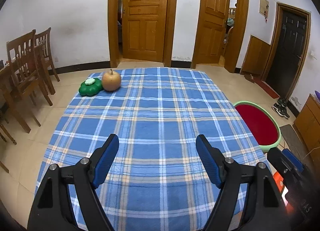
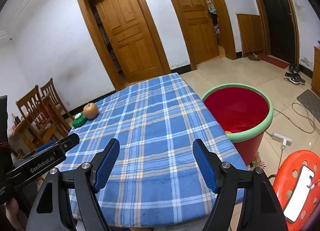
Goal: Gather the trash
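Note:
A brown apple [image 1: 111, 81] and a green flower-shaped box [image 1: 90, 87] with a pale lid sit together at the far left corner of the table under a blue plaid cloth [image 1: 160, 110]. Both also show in the right wrist view: the apple [image 2: 91, 110] and the green box [image 2: 79, 120]. A red bin with a green rim [image 2: 238, 110] stands on the floor right of the table, with something orange at its bottom [image 2: 228, 131]. The bin also shows in the left wrist view [image 1: 258, 123]. My left gripper [image 1: 157, 141] and my right gripper [image 2: 156, 145] are open and empty over the near table edge.
Wooden chairs [image 1: 28, 64] stand at the left. An orange stool [image 2: 294, 187] with a phone [image 2: 298, 193] on it is at the near right. Cables and a power strip [image 2: 282, 139] lie on the floor. Shoes [image 2: 294, 76] sit by the dark door.

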Action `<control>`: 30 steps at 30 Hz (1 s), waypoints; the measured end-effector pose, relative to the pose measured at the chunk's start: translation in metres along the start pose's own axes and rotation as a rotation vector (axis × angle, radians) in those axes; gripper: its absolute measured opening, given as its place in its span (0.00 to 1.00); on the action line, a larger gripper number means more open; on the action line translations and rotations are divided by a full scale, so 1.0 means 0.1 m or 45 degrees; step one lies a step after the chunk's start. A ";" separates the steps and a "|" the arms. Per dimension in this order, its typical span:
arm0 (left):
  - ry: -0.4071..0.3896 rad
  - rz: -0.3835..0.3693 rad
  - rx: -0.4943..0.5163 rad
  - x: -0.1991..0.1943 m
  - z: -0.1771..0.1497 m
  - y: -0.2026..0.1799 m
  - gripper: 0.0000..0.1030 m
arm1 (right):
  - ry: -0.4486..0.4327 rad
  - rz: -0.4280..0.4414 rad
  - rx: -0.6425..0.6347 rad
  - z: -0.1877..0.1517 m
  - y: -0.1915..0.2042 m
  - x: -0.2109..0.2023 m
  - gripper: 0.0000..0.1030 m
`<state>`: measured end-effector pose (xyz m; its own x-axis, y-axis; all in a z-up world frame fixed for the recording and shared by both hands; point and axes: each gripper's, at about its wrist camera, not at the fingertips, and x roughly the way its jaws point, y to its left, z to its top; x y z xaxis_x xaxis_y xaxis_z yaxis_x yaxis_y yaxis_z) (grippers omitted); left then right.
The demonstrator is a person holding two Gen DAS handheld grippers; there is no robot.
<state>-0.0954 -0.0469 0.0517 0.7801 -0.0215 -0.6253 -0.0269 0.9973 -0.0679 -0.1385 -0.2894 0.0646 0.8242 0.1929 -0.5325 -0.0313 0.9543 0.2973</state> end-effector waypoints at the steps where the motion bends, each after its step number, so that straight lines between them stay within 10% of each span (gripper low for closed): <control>1: -0.005 0.000 -0.002 -0.02 0.00 0.01 0.76 | -0.003 0.001 0.000 0.00 0.01 -0.01 0.74; 30: -0.035 -0.006 -0.014 -0.12 0.00 0.07 0.76 | -0.009 0.002 -0.011 0.01 0.06 -0.06 0.74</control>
<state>-0.1049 -0.0392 0.0585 0.7970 -0.0240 -0.6035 -0.0299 0.9964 -0.0792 -0.1430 -0.2851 0.0706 0.8282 0.1926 -0.5264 -0.0372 0.9559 0.2912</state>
